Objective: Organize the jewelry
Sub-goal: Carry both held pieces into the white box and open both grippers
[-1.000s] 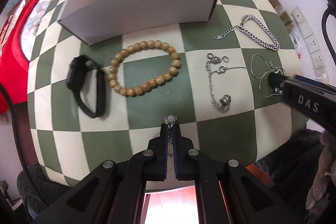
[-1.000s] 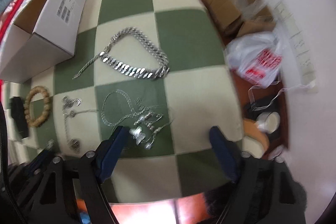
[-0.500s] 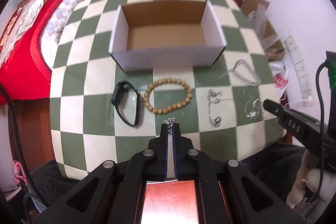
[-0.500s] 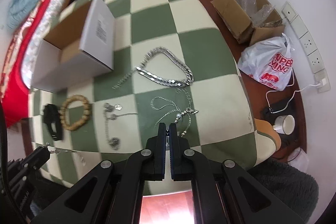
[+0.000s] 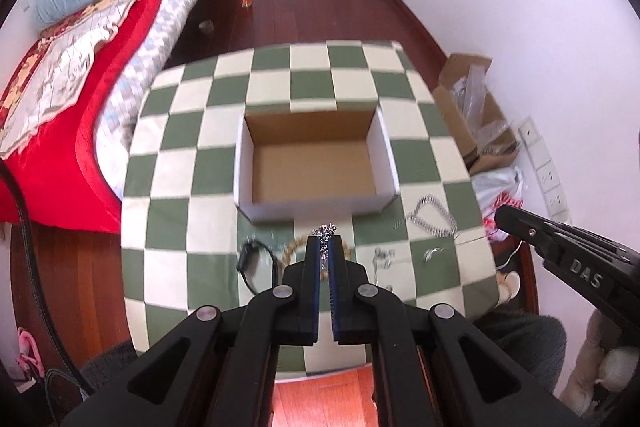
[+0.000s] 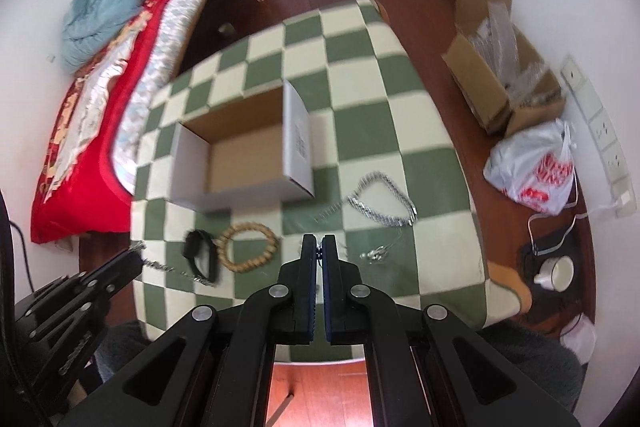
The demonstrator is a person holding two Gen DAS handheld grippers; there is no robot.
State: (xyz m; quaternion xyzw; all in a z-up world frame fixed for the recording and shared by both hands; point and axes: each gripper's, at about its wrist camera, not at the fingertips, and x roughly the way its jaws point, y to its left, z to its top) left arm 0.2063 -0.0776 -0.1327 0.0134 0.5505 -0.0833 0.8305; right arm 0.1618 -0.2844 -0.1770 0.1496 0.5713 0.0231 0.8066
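Above the checkered counter I hold both tools well clear of the surface, each pointing steeply down. My left tool is clamped shut on a silver chain; a small bunch of links shows above its tips, and in the right wrist view the rest of that chain trails from the tool toward the counter edge. My right tool has its jaws pressed together on a fine silver necklace: a bit of it sits pinched at the tips, and a thin strand runs from there to a small cluster lying on a green square to the right. The open cardboard box stands on the counter beyond both tools, with nothing visible inside. On the counter, between the box and the tools, lie a black watch band and a wooden bead bracelet just beside it, then a heavy flat-link chain farther right. A smaller silver piece rests near my left tool; I cannot resolve its form
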